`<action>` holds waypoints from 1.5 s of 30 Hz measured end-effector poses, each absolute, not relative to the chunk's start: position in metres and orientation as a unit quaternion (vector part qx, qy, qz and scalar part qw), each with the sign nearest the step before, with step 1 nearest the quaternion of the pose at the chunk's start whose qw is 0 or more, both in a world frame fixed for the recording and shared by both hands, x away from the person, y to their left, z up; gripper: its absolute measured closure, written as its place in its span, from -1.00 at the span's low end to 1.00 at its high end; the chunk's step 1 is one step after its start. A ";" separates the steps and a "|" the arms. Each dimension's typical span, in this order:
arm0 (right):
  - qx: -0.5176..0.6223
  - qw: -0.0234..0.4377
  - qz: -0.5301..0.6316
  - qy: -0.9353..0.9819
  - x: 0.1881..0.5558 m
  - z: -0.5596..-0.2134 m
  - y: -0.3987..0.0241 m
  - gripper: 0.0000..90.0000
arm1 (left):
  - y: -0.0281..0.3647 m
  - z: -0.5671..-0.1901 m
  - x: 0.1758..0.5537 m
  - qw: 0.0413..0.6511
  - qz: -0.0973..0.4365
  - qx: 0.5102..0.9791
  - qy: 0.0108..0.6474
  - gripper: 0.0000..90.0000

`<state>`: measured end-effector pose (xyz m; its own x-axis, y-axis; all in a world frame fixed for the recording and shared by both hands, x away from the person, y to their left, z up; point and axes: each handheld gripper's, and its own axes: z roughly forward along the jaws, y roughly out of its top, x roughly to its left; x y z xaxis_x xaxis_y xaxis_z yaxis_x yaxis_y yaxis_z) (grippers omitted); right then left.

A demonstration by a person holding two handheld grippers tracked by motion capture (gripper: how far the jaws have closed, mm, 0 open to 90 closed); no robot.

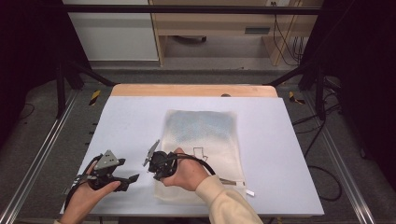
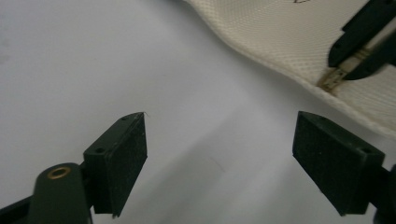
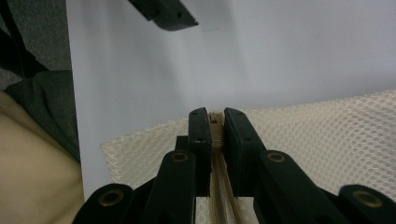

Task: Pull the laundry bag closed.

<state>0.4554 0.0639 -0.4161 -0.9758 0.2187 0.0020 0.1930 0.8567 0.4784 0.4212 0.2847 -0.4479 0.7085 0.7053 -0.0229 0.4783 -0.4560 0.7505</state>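
Observation:
A cream mesh bag [image 1: 201, 135] lies flat on the white table [image 1: 130, 121], its far half tinted blue-grey. My right gripper [image 1: 159, 173] is at the bag's near left edge. In the right gripper view it [image 3: 215, 116] is shut on the tan zipper [image 3: 217, 137] that runs along the mesh [image 3: 327, 140]. My left gripper [image 1: 132, 182] hovers open over bare table just left of the bag. In the left gripper view its jaws [image 2: 219, 140] stand wide apart with nothing between them. That view also has the bag [image 2: 289, 32] and the right gripper [image 2: 359, 51] on the zipper [image 2: 334, 79] at the upper right.
A small white tag [image 1: 250, 192] lies by the bag's near right corner. A wooden strip [image 1: 194, 90] borders the table's far edge. Dark frame posts [image 1: 60, 84] stand at both sides, and a cabinet [image 1: 112, 32] is on the floor beyond.

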 end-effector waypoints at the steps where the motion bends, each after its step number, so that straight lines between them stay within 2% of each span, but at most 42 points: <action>1: 0.106 0.026 0.245 0.963 0.455 -0.416 0.064 0.82 | 0.284 -0.448 0.420 0.391 0.138 0.840 0.350 -0.58; 4: 0.103 0.027 0.245 0.964 0.455 -0.417 0.064 0.82 | 0.279 -0.448 0.417 0.404 0.115 0.841 0.342 -0.51; 13: 0.103 0.027 0.248 0.963 0.456 -0.417 0.064 0.82 | 0.261 -0.453 0.414 0.425 0.062 0.842 0.326 -0.51; 25: 0.104 0.026 0.256 0.961 0.456 -0.414 0.061 0.82 | 0.247 -0.457 0.414 0.432 0.032 0.841 0.325 -0.60; 30: 0.103 0.023 0.256 0.961 0.456 -0.414 0.060 0.82 | 0.236 -0.459 0.417 0.444 0.009 0.835 0.325 -0.58; 37: 0.099 0.026 0.259 0.960 0.457 -0.412 0.059 0.82 | 0.229 -0.464 0.419 0.432 0.007 0.840 0.327 -0.57; 45: 0.100 0.030 0.267 0.958 0.456 -0.411 0.058 0.82 | 0.226 -0.468 0.422 0.430 -0.009 0.839 0.332 -0.37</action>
